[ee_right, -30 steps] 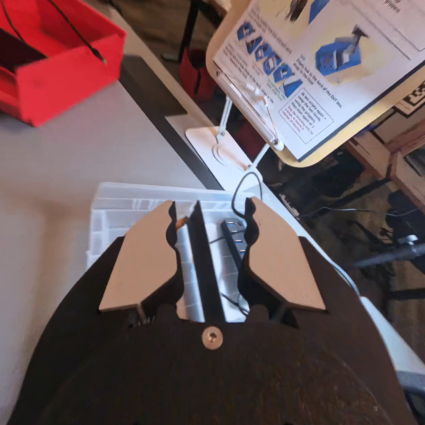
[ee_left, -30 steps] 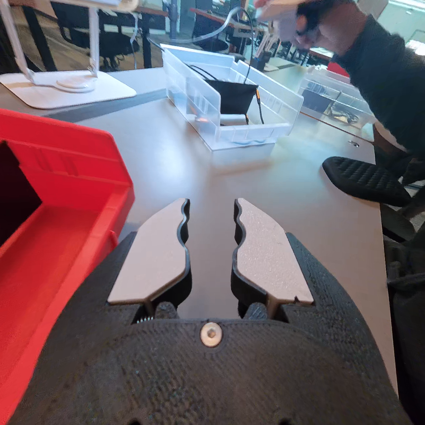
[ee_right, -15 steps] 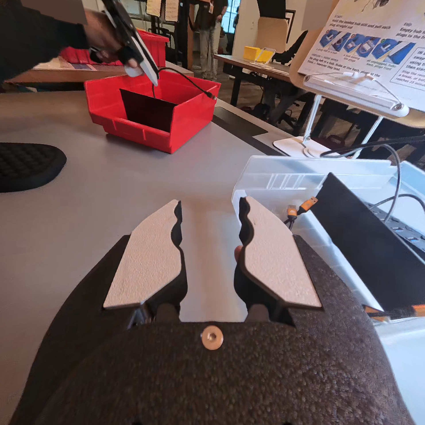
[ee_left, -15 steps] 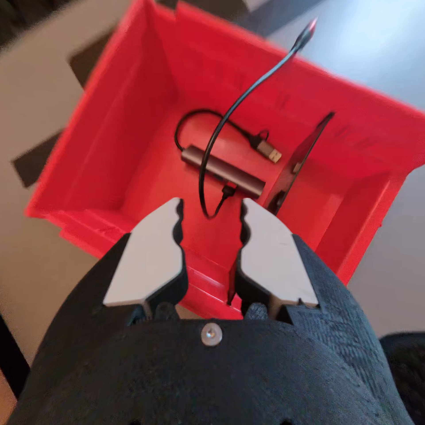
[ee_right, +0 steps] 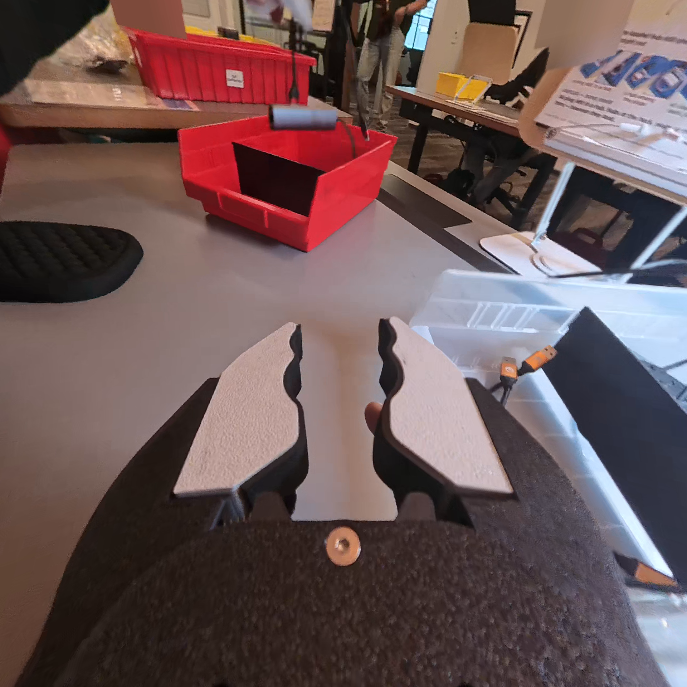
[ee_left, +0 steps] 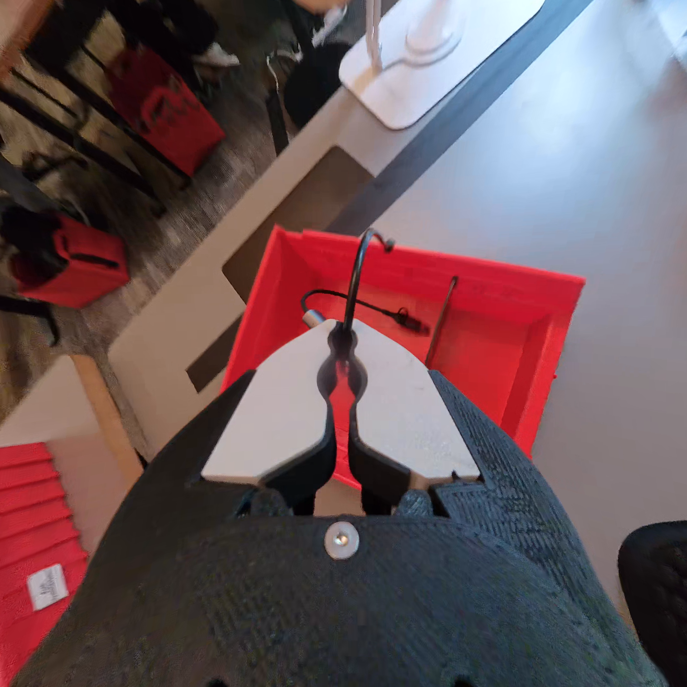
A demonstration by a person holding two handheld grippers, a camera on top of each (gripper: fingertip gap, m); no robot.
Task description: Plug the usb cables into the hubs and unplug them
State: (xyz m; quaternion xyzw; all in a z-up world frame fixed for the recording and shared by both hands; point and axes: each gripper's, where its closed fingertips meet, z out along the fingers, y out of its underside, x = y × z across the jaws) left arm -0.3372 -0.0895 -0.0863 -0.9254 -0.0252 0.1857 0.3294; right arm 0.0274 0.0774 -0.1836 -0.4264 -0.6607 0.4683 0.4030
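My left gripper (ee_left: 342,331) is shut on a black USB cable (ee_left: 355,277) above the red bin (ee_left: 520,334). The cable arcs up from the tips. A silver end of the grey hub (ee_left: 313,318) peeks out beside the left fingertip. The hub's own lead and plug (ee_left: 407,322) lie on the bin floor by a black divider (ee_left: 441,319). In the right wrist view the grey hub (ee_right: 303,117) hangs from the cable (ee_right: 293,74) over the red bin (ee_right: 334,193). My right gripper (ee_right: 339,329) is open and empty over the grey table, left of two orange USB plugs (ee_right: 528,366).
A clear plastic bin (ee_right: 494,316) with a black divider (ee_right: 613,409) stands at the right. A stand with an instruction sheet (ee_right: 613,122) has its white base (ee_left: 420,74) at the table's back. A black padded rest (ee_right: 55,256) lies left. The table edge (ee_left: 178,334) runs beside the red bin.
My left gripper has shut on the black cable and risen, lifting the hub off the red bin's floor. My right gripper has stayed open and barely moved.
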